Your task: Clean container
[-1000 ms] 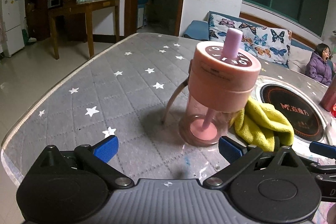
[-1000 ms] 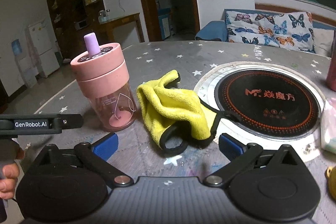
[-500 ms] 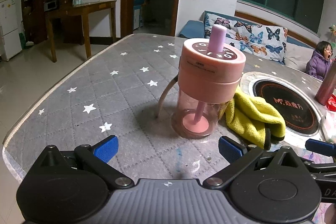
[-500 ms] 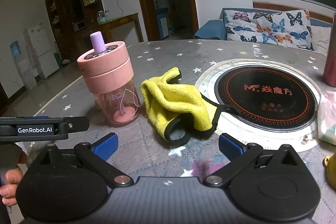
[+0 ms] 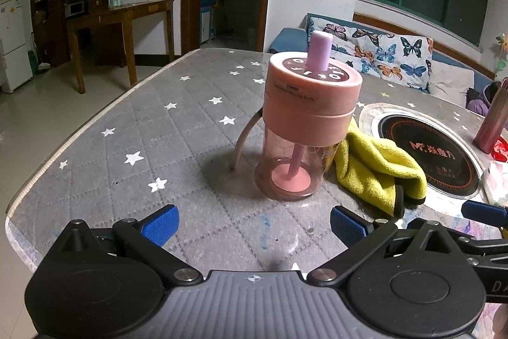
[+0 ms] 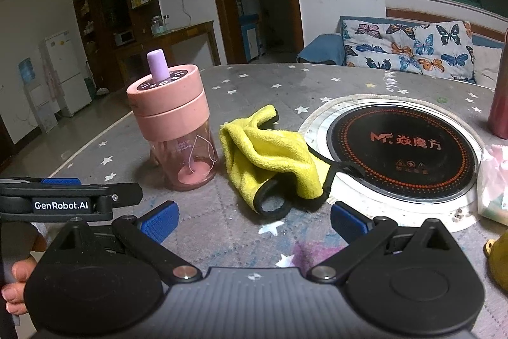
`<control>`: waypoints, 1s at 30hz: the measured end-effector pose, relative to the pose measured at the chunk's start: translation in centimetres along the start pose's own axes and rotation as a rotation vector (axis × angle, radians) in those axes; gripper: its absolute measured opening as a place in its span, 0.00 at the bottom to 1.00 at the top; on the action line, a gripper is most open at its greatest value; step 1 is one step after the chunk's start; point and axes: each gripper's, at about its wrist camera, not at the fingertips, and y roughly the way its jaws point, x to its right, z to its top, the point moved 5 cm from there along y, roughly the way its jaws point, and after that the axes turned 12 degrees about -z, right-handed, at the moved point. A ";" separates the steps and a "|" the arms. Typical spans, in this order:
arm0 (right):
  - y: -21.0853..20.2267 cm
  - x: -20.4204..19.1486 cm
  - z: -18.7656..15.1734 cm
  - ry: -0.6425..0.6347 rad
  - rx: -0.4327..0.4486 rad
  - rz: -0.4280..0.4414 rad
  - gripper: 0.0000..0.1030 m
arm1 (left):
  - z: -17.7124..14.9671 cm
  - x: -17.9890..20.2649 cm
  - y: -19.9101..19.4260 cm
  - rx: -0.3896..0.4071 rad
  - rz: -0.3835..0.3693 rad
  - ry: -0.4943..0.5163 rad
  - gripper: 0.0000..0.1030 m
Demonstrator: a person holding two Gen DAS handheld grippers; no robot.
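A pink container [image 5: 301,123] [image 6: 176,129] with a wide pink lid, a lilac spout and a clear lower body stands upright on the grey star-patterned table [image 5: 177,135]. A crumpled yellow cloth [image 5: 377,170] [image 6: 273,158] lies just to its right, touching or nearly touching it. My left gripper [image 5: 254,226] is open, a short way in front of the container, with nothing between its blue pads. My right gripper [image 6: 254,220] is open too, facing the cloth from a little way back. The left gripper's body [image 6: 63,202] shows at the left edge of the right wrist view.
A round black induction hob [image 6: 400,148] is set into the table right of the cloth. A pink metal bottle [image 5: 492,123] stands at the far right, with a plastic bag [image 6: 495,180] near it. The table's left edge [image 5: 63,145] drops to the floor. A sofa stands behind.
Both grippers have drawn back from the container and cloth, which now look smaller and farther away. Both stay open. The container and cloth have not moved.
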 end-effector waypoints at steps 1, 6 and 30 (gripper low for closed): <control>0.0 0.0 0.0 -0.003 0.000 -0.001 1.00 | 0.0 0.0 0.1 -0.003 0.003 0.001 1.00; 0.3 0.2 0.0 -0.016 -0.008 -0.007 1.00 | -0.1 -0.5 0.5 -0.014 0.016 -0.013 1.00; 4.6 6.7 0.7 -0.042 -0.041 -0.091 1.00 | 1.9 -8.3 1.6 0.043 0.197 -0.105 1.00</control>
